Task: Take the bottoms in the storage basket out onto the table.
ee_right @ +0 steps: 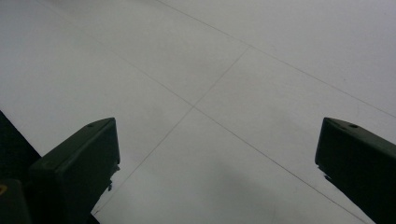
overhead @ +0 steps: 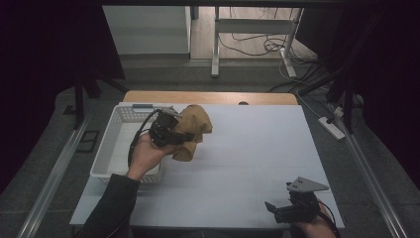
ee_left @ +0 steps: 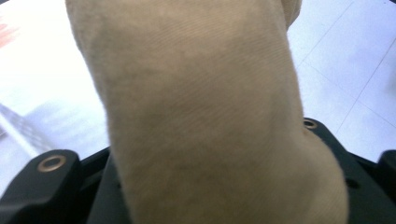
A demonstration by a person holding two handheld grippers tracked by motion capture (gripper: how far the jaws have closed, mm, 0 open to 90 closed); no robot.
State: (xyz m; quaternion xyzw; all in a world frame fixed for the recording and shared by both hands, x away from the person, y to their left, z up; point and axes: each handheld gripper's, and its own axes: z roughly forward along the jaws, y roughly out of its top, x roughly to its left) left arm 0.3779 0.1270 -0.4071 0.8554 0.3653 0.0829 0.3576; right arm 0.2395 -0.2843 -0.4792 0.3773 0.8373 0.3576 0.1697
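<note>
The left gripper [overhead: 184,135] is clamped on a soft, finely ribbed tan cloth [overhead: 194,130], bunched just right of the white slotted plastic basket [overhead: 115,130]; the right gripper [ee_right: 217,154] gapes empty over the tabletop [overhead: 257,148].

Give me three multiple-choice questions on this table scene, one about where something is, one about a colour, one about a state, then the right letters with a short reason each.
1. Where is the white basket?
A. at the table's left edge
B. at the table's right edge
C. on the floor

2. What colour is the cloth?
A. blue
B. tan
C. red

3. How do the right gripper jaws stand?
A. shut on the cloth
B. shut on the basket
C. open, nothing between them

Answers: 1 A, the high view shows the basket at the left edge beside the left gripper. 2 B, the cloth looks tan in the high and left gripper views. 3 C, the right gripper view shows the jaws wide apart over bare table.
</note>
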